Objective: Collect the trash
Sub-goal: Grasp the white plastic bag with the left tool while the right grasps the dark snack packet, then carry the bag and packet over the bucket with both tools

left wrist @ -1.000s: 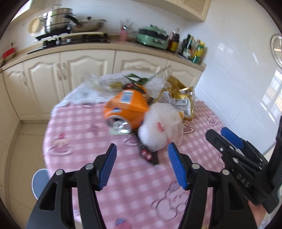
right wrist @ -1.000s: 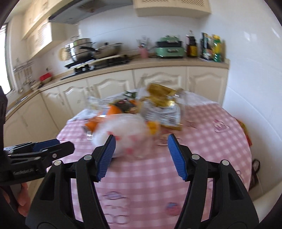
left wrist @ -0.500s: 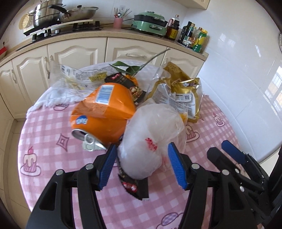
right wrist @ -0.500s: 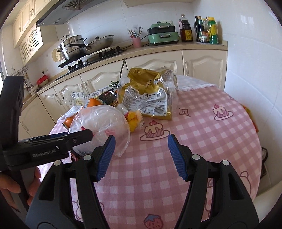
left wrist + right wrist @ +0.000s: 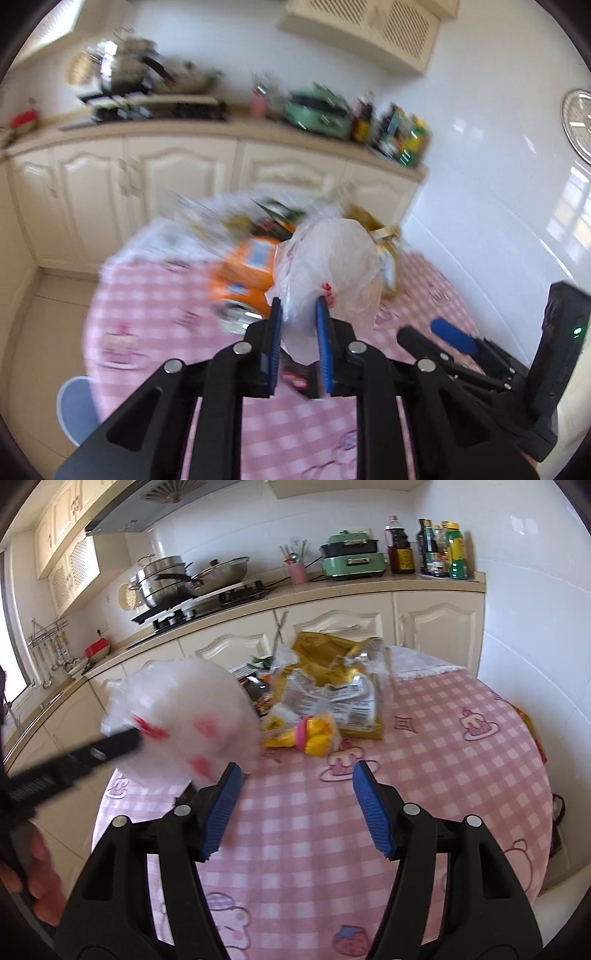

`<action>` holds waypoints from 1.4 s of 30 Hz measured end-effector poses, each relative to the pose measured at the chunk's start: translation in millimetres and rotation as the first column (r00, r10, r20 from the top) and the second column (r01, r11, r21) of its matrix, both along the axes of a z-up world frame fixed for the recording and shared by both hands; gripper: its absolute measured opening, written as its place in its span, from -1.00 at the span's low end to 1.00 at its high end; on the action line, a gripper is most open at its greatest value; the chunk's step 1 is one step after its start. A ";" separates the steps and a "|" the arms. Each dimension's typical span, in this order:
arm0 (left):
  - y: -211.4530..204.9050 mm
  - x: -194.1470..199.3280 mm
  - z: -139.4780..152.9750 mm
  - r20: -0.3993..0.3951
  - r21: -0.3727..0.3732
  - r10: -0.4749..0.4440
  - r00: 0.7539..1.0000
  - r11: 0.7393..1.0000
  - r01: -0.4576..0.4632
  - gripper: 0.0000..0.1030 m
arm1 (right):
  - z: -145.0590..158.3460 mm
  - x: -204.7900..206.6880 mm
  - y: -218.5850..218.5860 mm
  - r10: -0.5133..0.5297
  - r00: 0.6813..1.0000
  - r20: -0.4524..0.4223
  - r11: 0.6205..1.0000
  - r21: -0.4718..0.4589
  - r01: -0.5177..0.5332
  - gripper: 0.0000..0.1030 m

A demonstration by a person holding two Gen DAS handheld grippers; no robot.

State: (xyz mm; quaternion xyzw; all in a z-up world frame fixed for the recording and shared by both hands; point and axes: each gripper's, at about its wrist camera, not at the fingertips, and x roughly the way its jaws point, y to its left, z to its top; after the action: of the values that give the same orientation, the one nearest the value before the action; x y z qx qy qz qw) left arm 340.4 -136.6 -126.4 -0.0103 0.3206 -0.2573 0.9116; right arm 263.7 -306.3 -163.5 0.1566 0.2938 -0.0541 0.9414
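My left gripper [image 5: 298, 323] is shut on a clear white plastic bag [image 5: 332, 258] with red print and holds it lifted above the round table; the bag also shows blurred in the right wrist view [image 5: 184, 716]. Behind it lie an orange snack bag [image 5: 247, 273], a crushed can [image 5: 236, 314] and a gold foil bag [image 5: 332, 686]. A yellow wrapper [image 5: 310, 734] lies mid-table. A dark wrapper [image 5: 295, 376] lies under the left gripper. My right gripper [image 5: 297, 805] is open and empty above the pink checked tablecloth [image 5: 443, 768].
Cream kitchen cabinets [image 5: 332, 624] with a stove, pots [image 5: 173, 579], a green cooker [image 5: 351, 557] and bottles [image 5: 443, 550] stand behind the table. A white tiled wall [image 5: 535, 627] is at the right. A blue stool [image 5: 77, 406] stands low at the left.
My left gripper has closed on the white plastic bag and lifted it up off the table. The right gripper stayed open and moved slightly closer to the table.
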 end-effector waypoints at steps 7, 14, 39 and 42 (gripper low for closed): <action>61.7 -14.6 12.4 0.104 0.044 0.215 0.971 0.974 -0.220 -0.68 | -8.9 32.9 45.7 0.115 0.990 -0.079 0.993 0.010 -0.115 0.23; 103.2 -9.0 1.4 0.078 0.062 0.299 0.951 0.951 -0.304 -0.68 | -29.8 71.0 90.5 0.180 0.959 -0.219 0.978 -0.064 -0.198 0.11; 260.6 -19.3 -40.2 -0.045 -0.048 0.449 0.893 0.891 -0.450 -0.68 | 5.6 57.1 267.0 0.509 0.856 -0.091 0.853 -0.080 -0.516 -0.75; 308.5 -15.6 -62.0 -0.087 -0.013 0.526 0.846 0.849 -0.529 -0.68 | -17.4 77.9 326.0 0.602 0.790 -0.118 0.791 -0.045 -0.610 -0.75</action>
State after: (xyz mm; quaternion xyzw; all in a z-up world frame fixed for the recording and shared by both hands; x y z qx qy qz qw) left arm 324.8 172.0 -188.4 -0.1250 0.3369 -0.0024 0.9332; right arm 341.6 19.8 -180.9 0.0133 0.3717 0.2312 0.8990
